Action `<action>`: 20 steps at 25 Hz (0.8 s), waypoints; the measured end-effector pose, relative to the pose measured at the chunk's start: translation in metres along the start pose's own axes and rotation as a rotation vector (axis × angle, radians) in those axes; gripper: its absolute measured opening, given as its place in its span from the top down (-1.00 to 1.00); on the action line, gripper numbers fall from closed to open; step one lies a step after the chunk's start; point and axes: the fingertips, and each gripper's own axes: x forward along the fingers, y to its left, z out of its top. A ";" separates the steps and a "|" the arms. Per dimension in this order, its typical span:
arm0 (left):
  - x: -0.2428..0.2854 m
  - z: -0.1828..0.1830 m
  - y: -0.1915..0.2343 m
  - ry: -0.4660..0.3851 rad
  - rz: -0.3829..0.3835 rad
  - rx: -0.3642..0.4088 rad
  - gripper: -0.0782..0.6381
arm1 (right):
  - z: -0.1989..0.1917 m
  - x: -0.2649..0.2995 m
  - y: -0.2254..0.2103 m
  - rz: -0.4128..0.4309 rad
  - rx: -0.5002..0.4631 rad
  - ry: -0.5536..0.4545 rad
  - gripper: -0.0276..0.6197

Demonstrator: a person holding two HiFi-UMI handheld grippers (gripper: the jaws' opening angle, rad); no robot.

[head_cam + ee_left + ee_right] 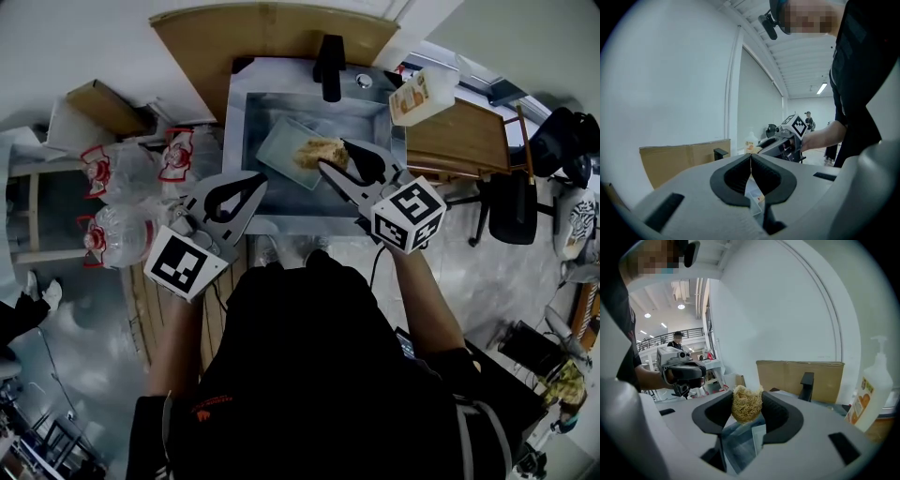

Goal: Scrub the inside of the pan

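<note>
pan [277,148]: pale, rectangular | right hand-held gripper [747,399]: grips tan scrubber [746,409] | left hand-held gripper [751,158]: closed

Non-task clutter around the sink [236,141]
Black faucet [329,67] and cardboard sheet [272,33] ahead of right gripper's [330,157] jaws; soap bottle [424,94] and wooden table [464,141] to their right; clear bags with red tops [127,171] left of left gripper's [260,181] jaws

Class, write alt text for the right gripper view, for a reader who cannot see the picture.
The right tool is shut on a tan fibrous scrubber, held above the clear pan. Behind stand a black faucet, a sheet of cardboard and, at the right, a pump bottle. The left tool shows at the left.
</note>
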 end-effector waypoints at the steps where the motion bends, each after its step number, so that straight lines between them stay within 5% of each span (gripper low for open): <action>1: -0.001 0.002 0.001 -0.004 0.003 0.001 0.73 | 0.003 0.000 0.002 0.005 -0.002 -0.006 0.32; 20: -0.004 0.022 0.026 -0.048 0.042 0.013 0.73 | 0.040 0.007 0.018 0.064 -0.061 -0.030 0.33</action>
